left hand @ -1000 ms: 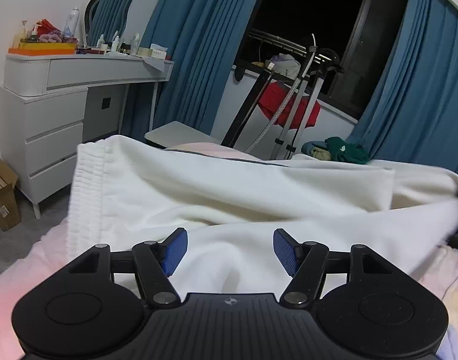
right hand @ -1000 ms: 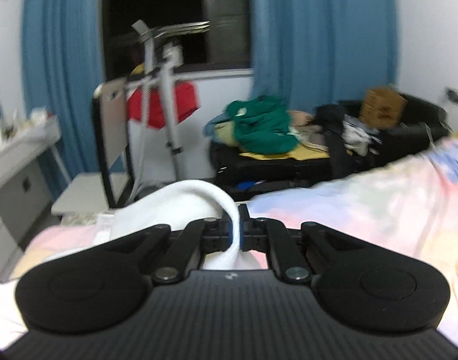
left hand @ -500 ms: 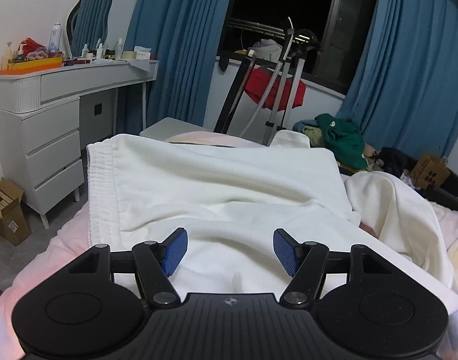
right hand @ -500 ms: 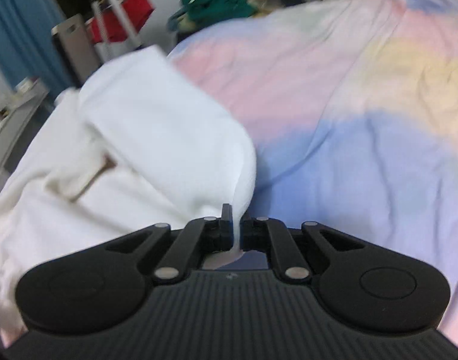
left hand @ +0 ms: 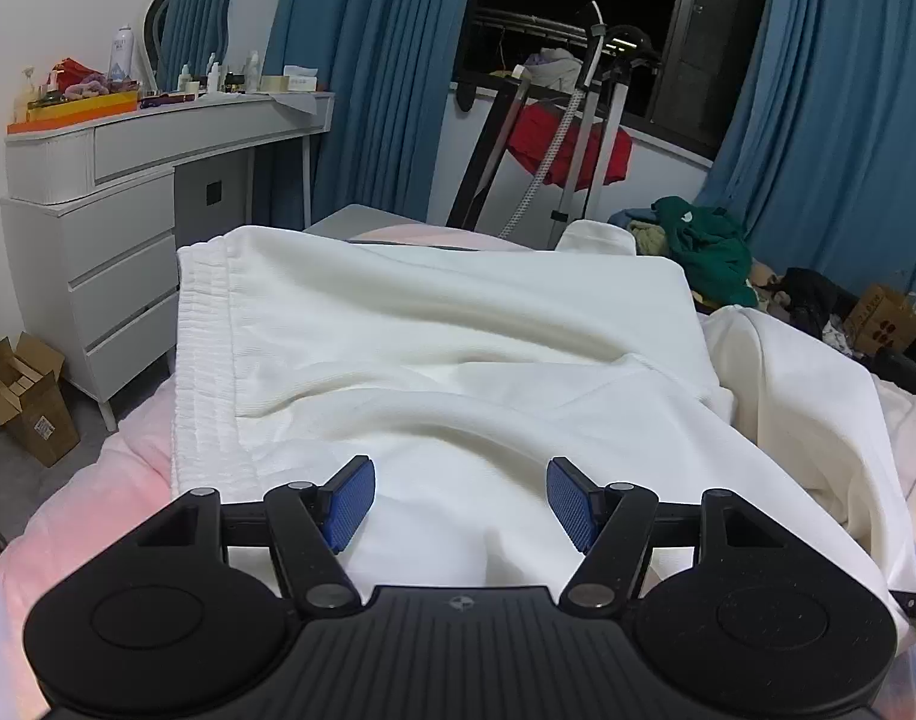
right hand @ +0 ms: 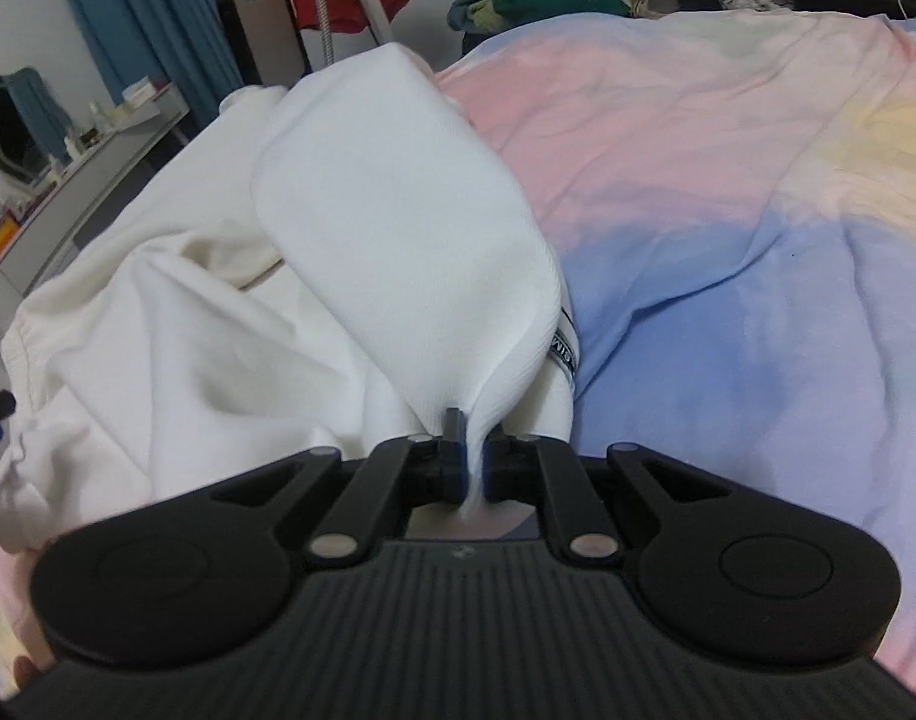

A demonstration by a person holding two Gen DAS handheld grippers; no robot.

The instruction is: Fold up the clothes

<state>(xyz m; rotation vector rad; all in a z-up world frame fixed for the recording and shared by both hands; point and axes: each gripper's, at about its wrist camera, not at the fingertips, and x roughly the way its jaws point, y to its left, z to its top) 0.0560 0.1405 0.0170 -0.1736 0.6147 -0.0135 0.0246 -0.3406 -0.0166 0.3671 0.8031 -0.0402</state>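
White sweatpants (left hand: 458, 330) lie spread on the bed, their elastic waistband (left hand: 206, 348) at the left. My left gripper (left hand: 460, 501) hovers low over the near part of the cloth, open, with nothing between its blue pads (left hand: 350, 501). In the right wrist view, a folded-over leg of the sweatpants (right hand: 398, 210) runs from the far side down into my right gripper (right hand: 472, 468). A bunch of the white cloth is pinched between its jaws, which are opening slightly. A printed tape (right hand: 564, 348) shows at the leg's edge.
The pastel pink, blue and yellow bed sheet (right hand: 727, 240) stretches to the right. Beyond the bed stand a white dresser (left hand: 128, 210), a cardboard box (left hand: 32, 402), a garment steamer and rack (left hand: 565, 138), a green clothes pile (left hand: 709, 240) and blue curtains (left hand: 368, 60).
My right gripper swung down from facing the room to just above the bed, bringing the white leg with it. In the left wrist view the lifted cloth at right has dropped onto the bed.
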